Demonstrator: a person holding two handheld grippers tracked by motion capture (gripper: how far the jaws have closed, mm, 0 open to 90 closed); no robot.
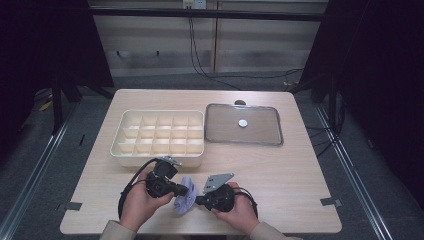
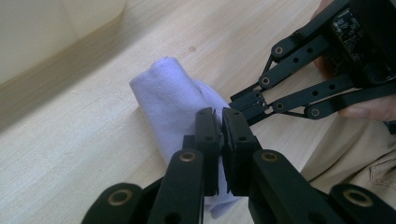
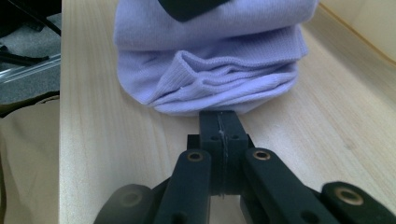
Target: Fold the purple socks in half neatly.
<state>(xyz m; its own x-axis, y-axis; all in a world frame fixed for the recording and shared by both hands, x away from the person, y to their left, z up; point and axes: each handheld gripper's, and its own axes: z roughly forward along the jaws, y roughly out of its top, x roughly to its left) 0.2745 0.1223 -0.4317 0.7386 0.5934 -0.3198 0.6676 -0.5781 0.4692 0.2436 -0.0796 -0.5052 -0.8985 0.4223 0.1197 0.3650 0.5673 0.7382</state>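
A lavender folded cloth [image 1: 184, 198] lies on the wooden table [image 1: 280, 170] near its front edge, between my two grippers. My left gripper [image 1: 186, 190] comes in from the left; in the left gripper view its jaws [image 2: 220, 115] are shut on the cloth [image 2: 173, 88], with fabric showing between and below them. My right gripper [image 1: 198, 200] comes in from the right. Its jaws [image 3: 223, 116] are shut together and their tips touch the near edge of the cloth [image 3: 210, 56]. The left gripper view also shows the right gripper [image 2: 246, 100] at the cloth's edge.
A cream box with several compartments [image 1: 120, 131] stands just behind the grippers. To its right lies a clear flat tray [image 1: 220, 131] with a small white disc [image 1: 243, 122]. Bare table stretches to the right of my hands.
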